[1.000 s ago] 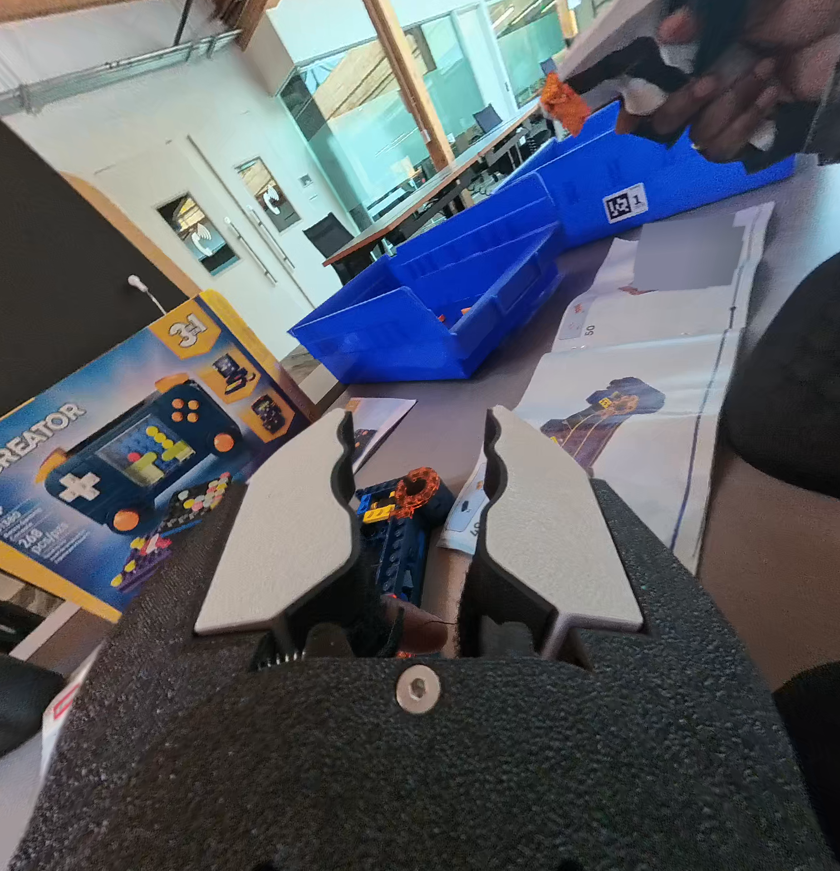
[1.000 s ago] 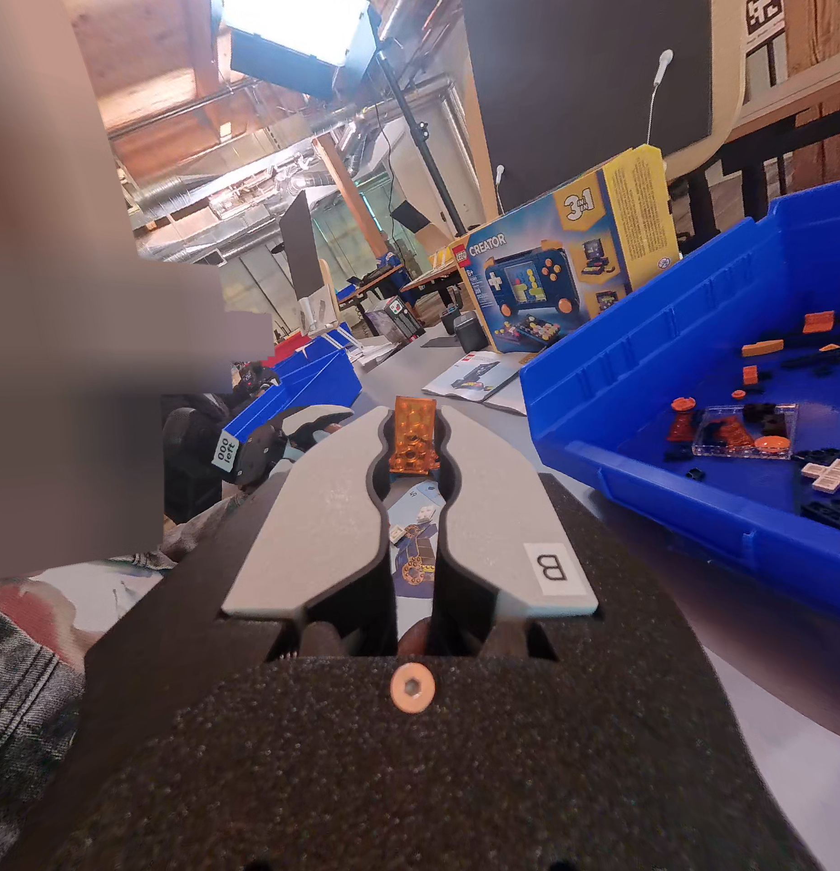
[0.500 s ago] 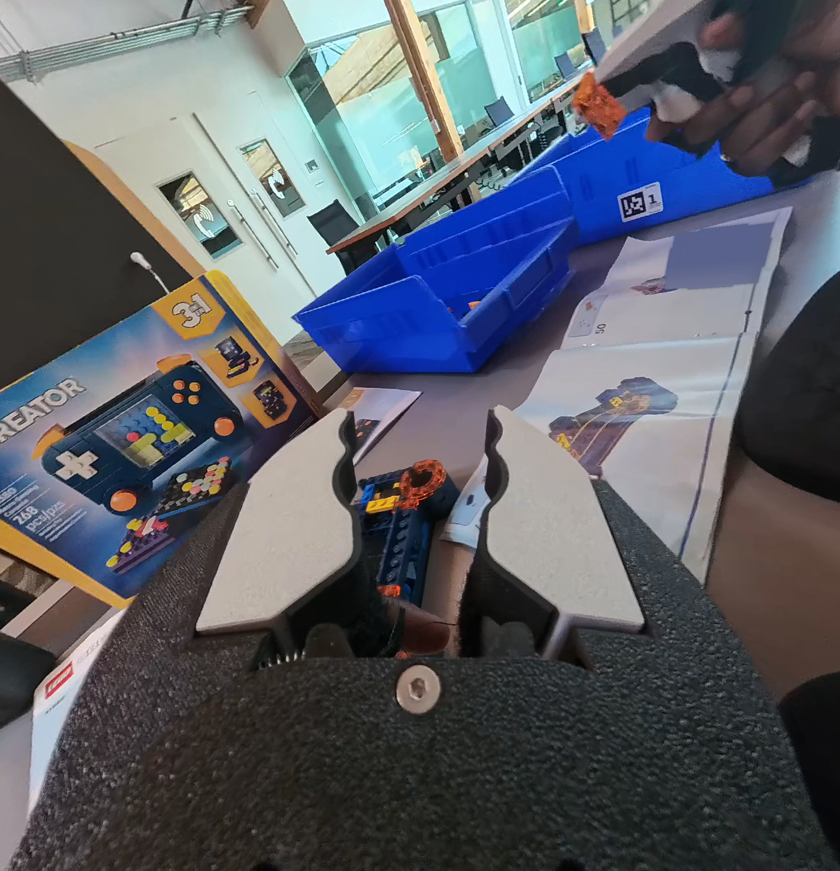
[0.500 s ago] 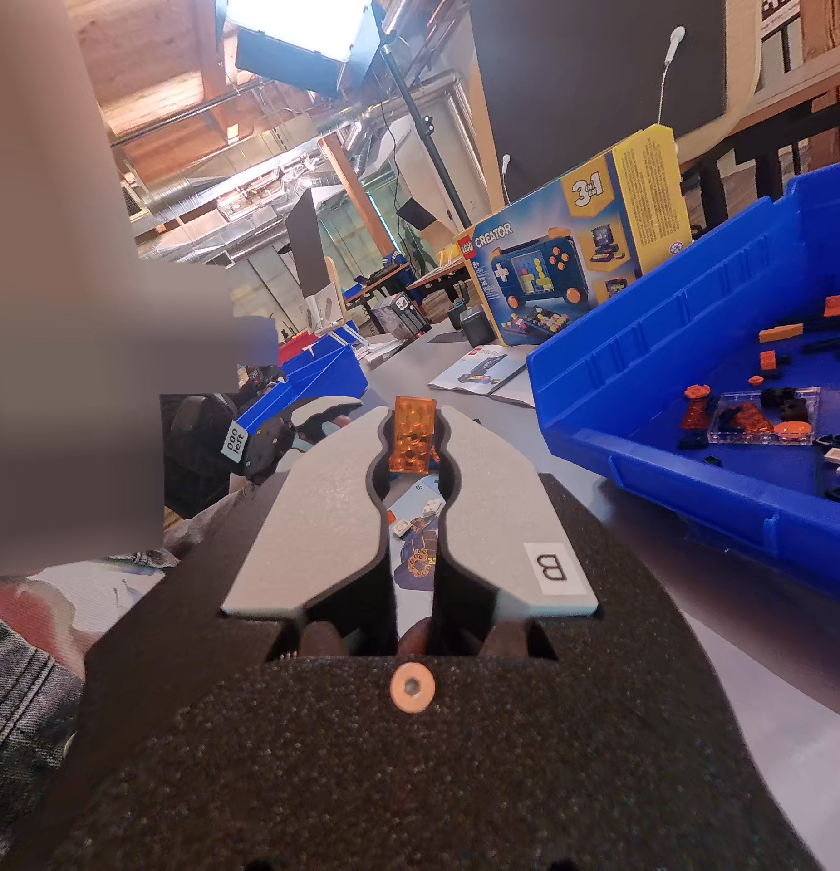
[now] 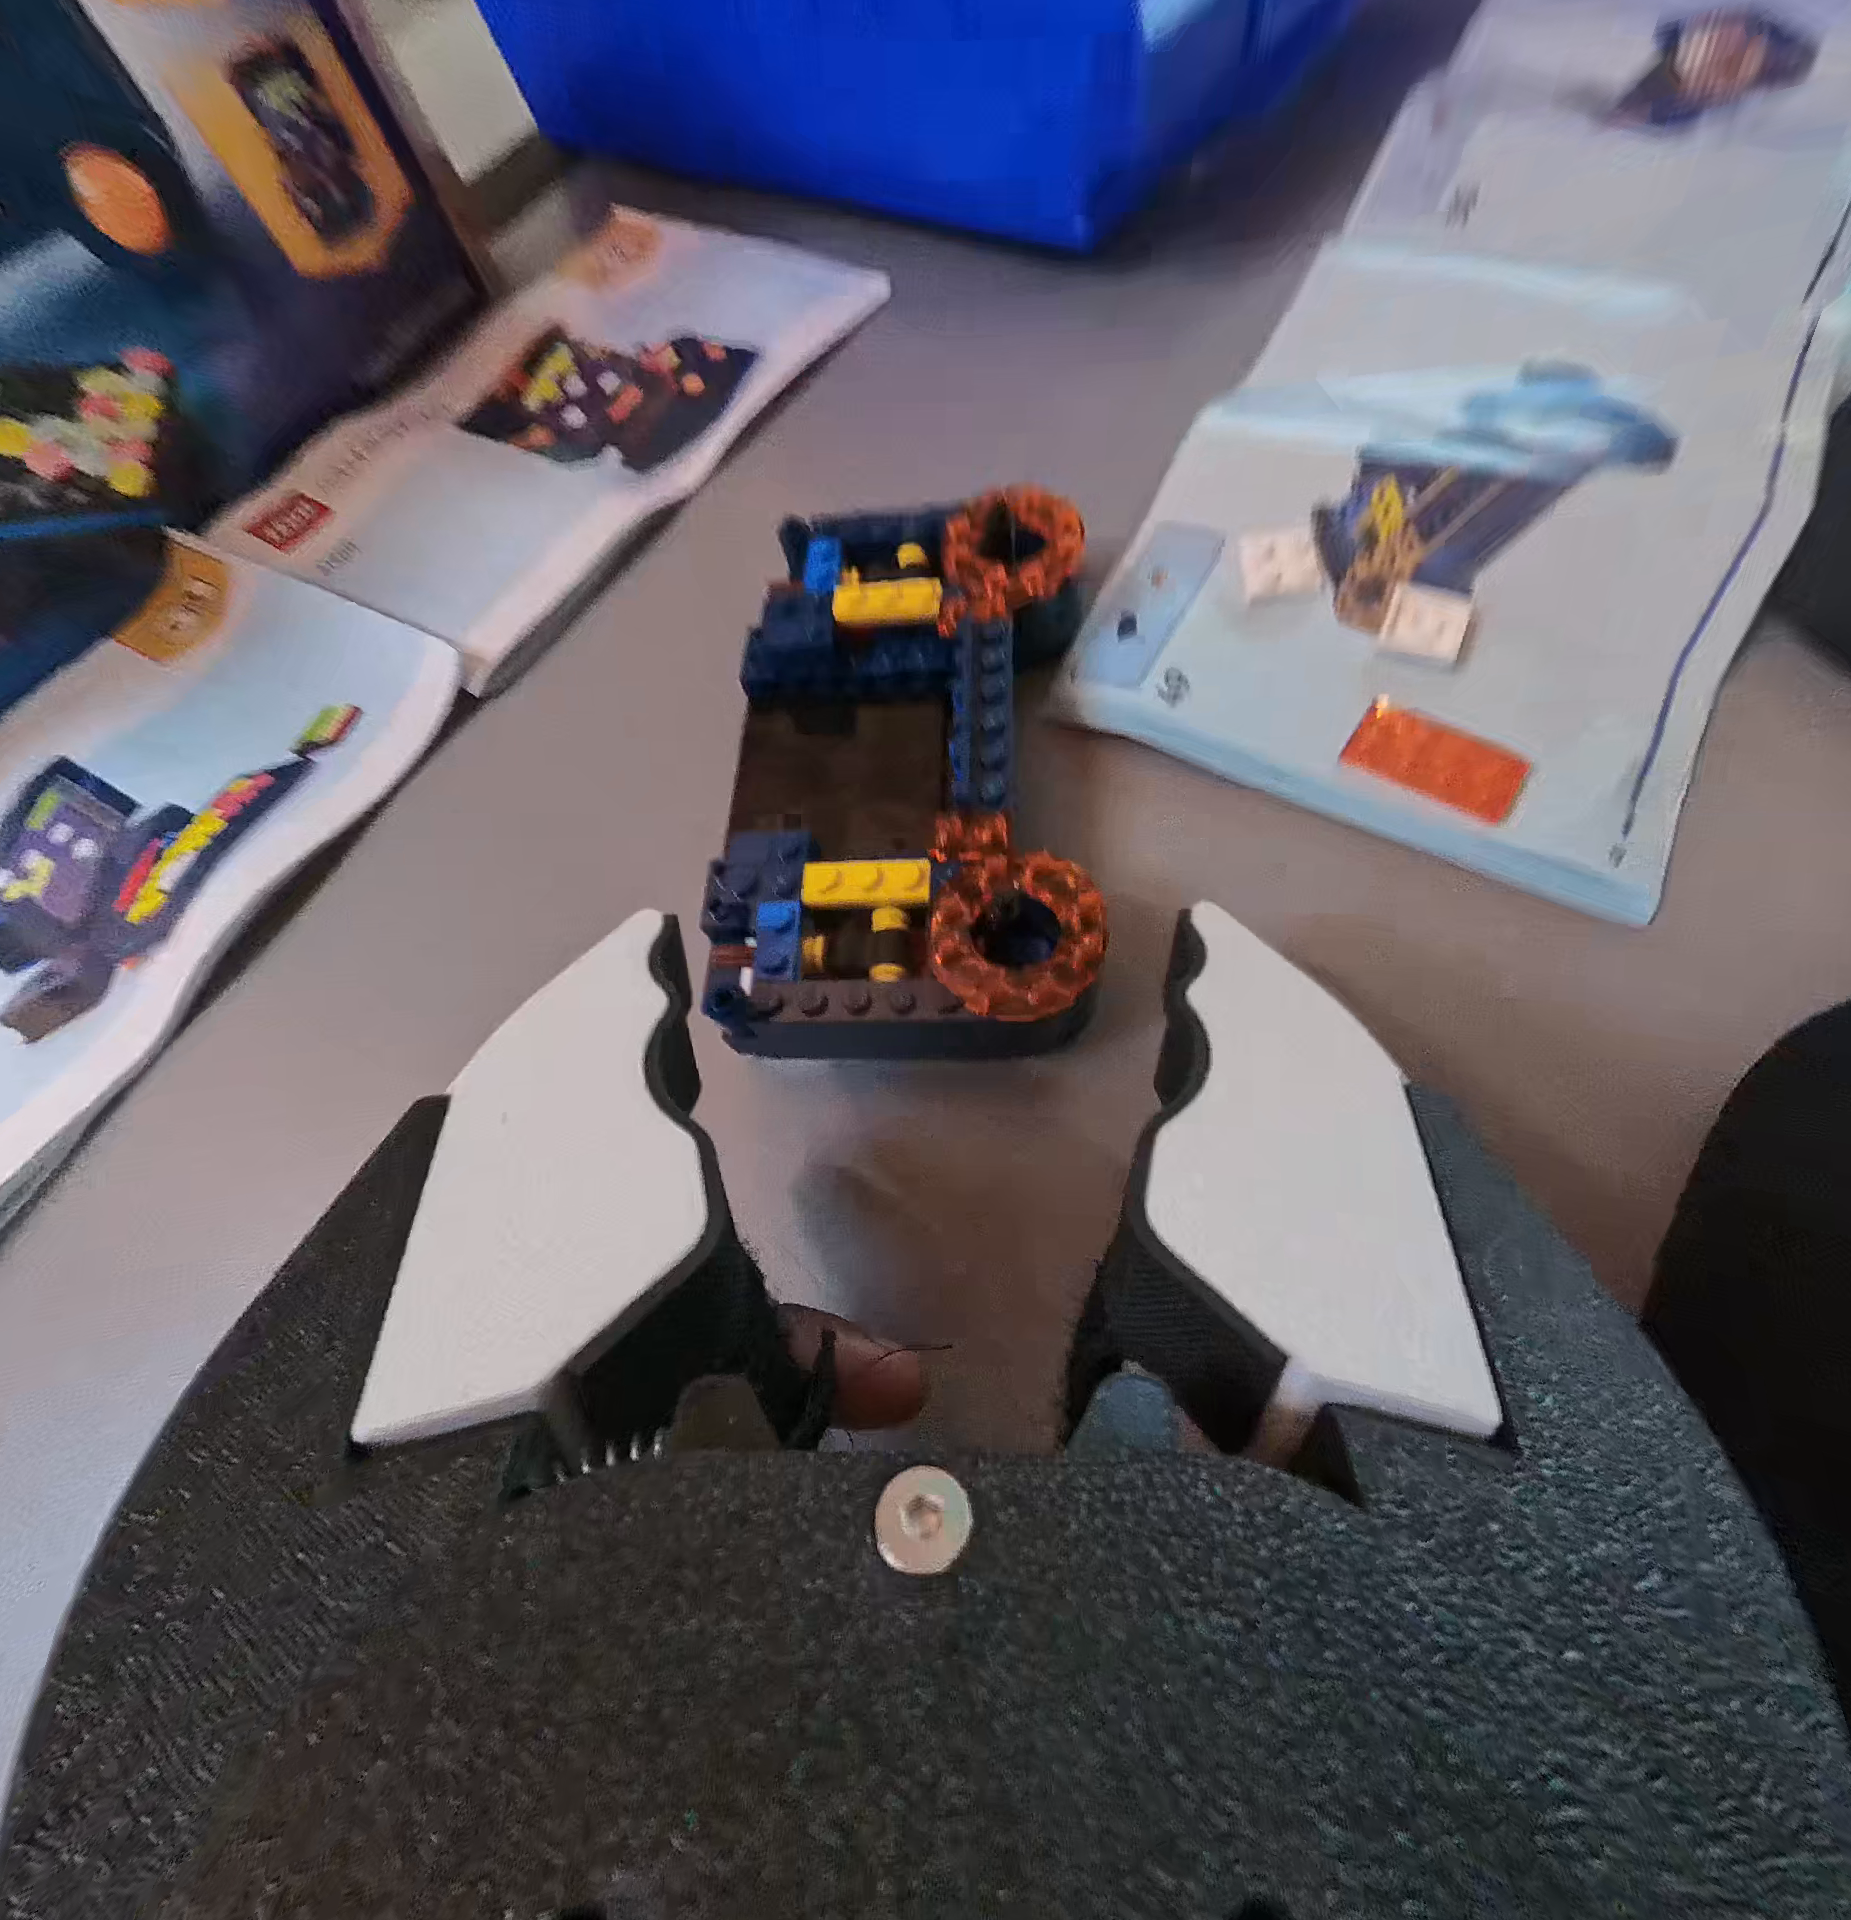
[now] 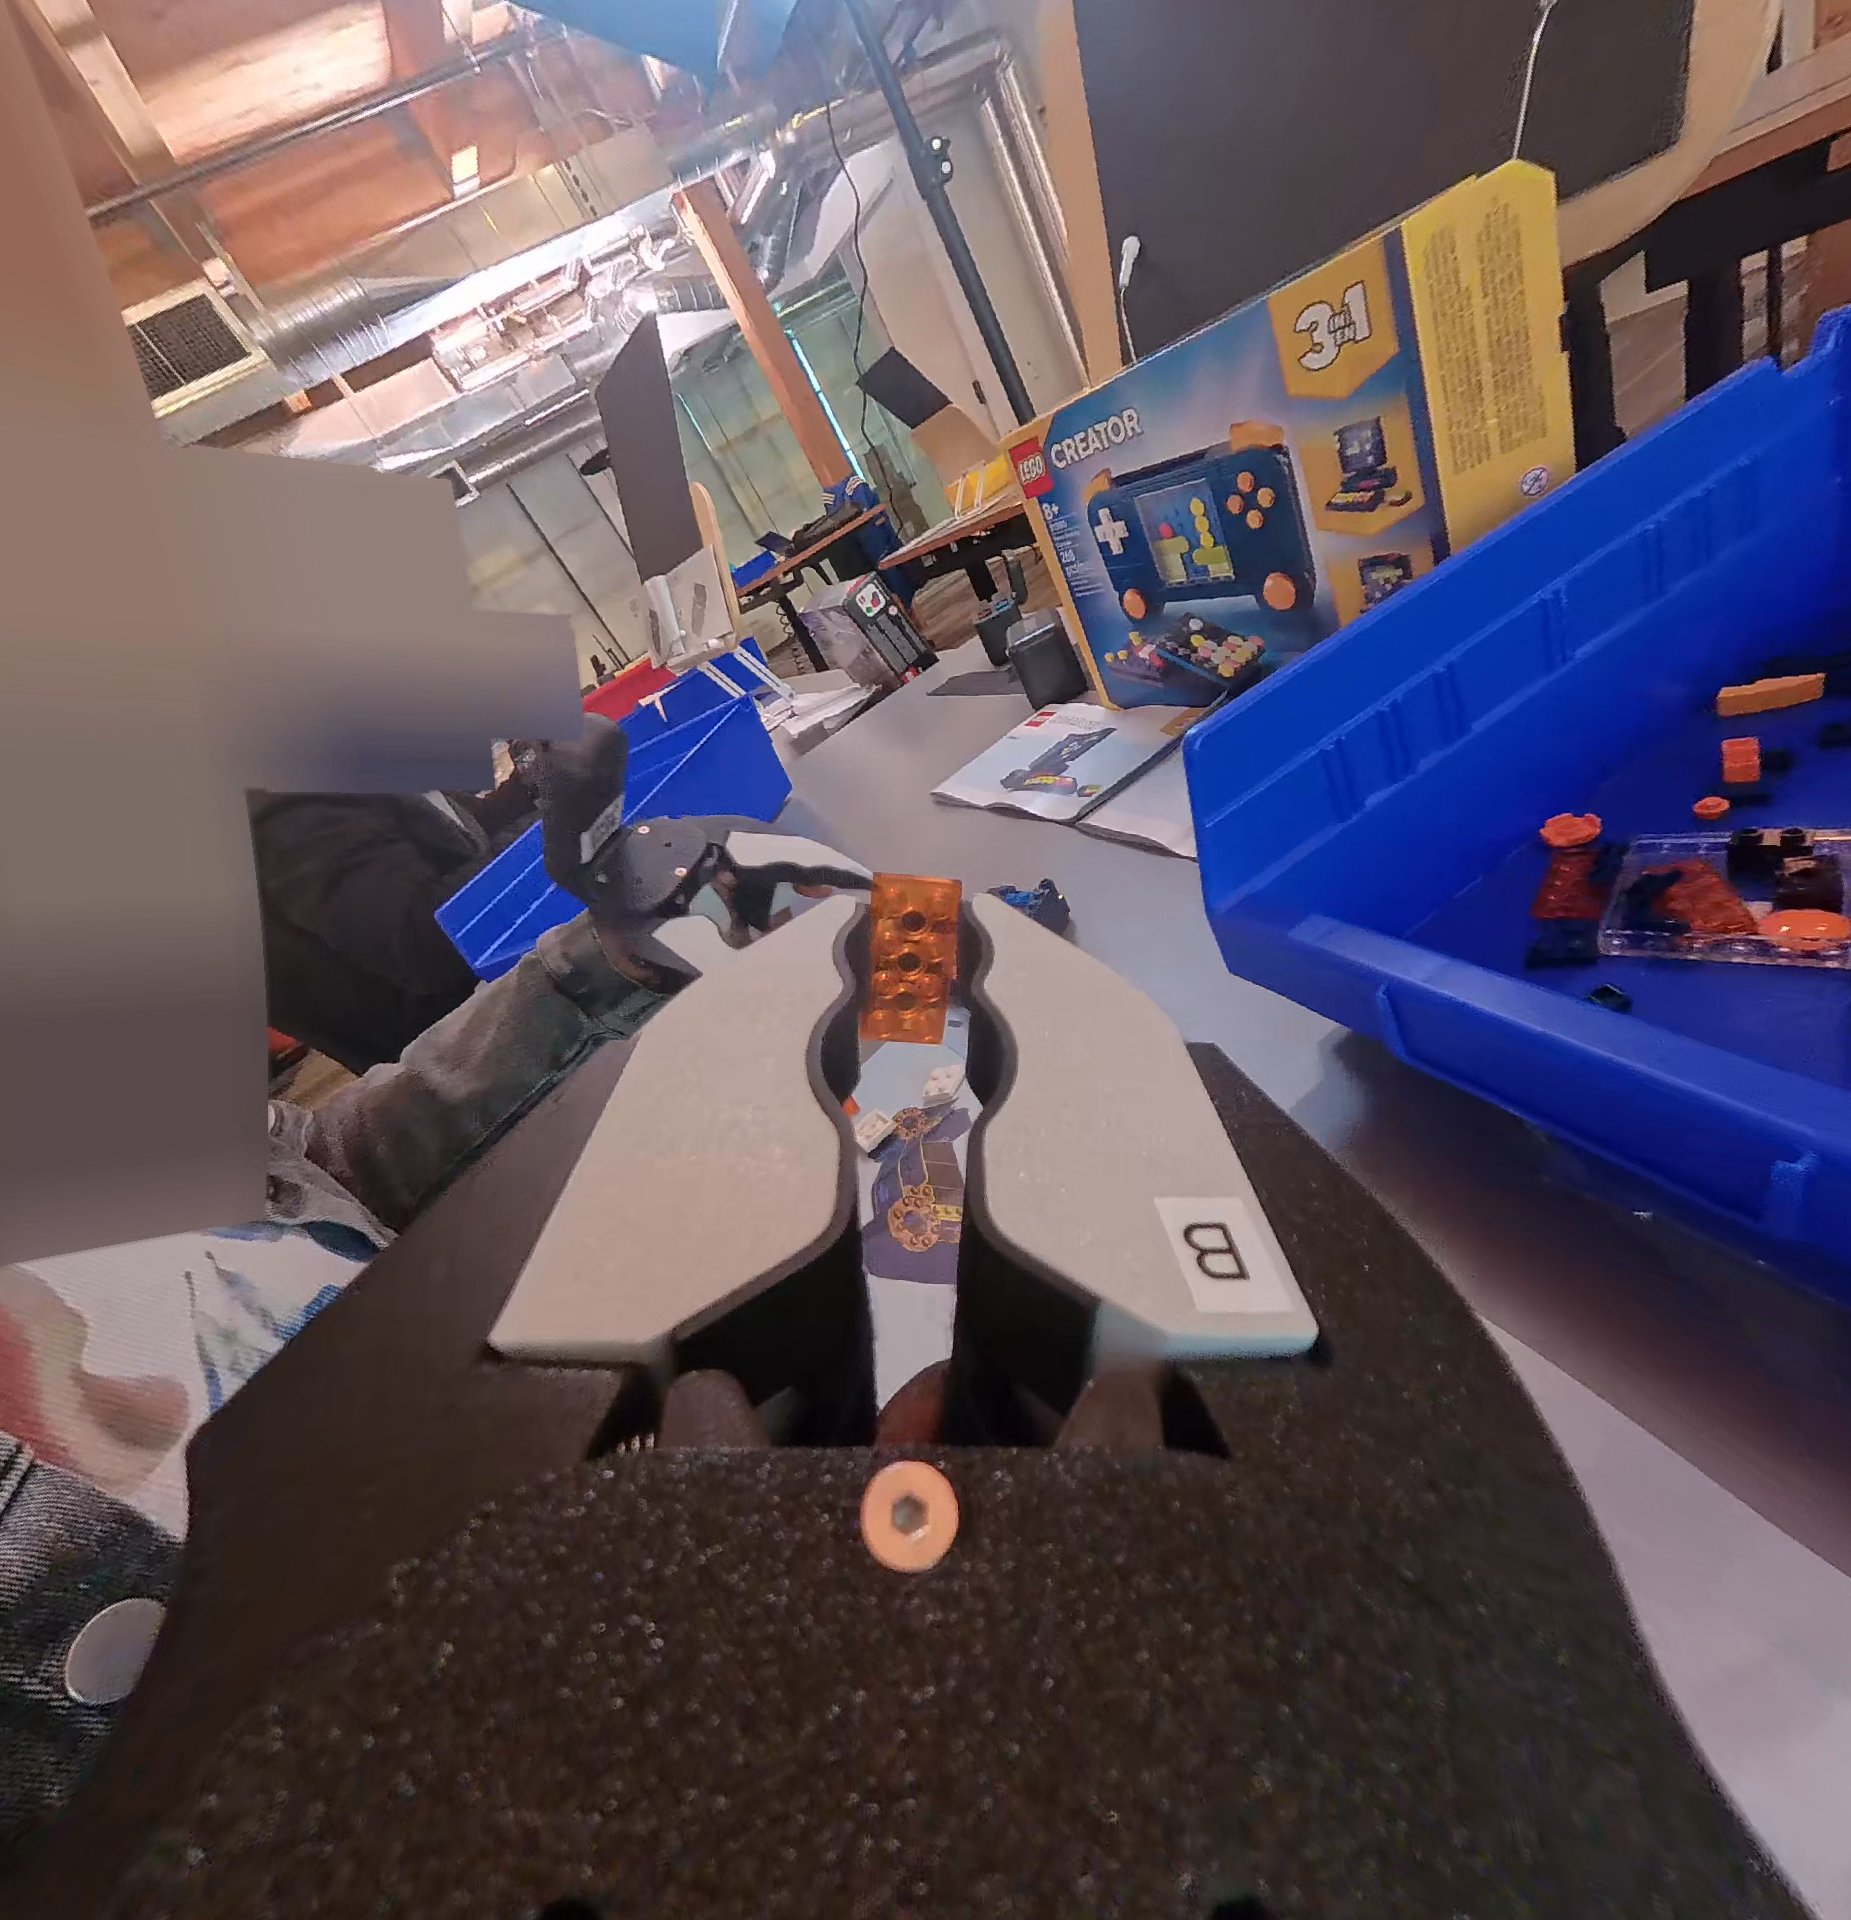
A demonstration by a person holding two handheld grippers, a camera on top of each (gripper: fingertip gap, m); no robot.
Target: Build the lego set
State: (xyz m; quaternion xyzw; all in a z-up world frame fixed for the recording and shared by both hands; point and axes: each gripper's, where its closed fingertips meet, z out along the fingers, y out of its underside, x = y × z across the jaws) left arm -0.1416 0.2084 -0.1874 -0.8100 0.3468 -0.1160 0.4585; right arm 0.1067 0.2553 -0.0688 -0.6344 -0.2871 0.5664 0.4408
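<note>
Two grippers show different states. Nearest, the left gripper (image 5: 926,971) stands spread wide with nothing between its fingers, poised just short of a dark blue brick model (image 5: 900,769) with yellow bricks and orange rings lying on the grey table (image 5: 547,935). The right gripper (image 6: 910,961) is clamped on a translucent orange brick (image 6: 908,956), both pads pressing its sides. Farther off lie open instruction booklets (image 5: 547,436), a blue bin (image 6: 1523,790) of loose pieces and the set's box (image 6: 1295,499).

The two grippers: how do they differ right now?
The left gripper stands wide open and holds nothing; a dark blue brick build lies on the table just ahead of its fingertips, apart from both. The right gripper is shut on an orange translucent brick, raised above the table. Both have grey fingers.
</note>
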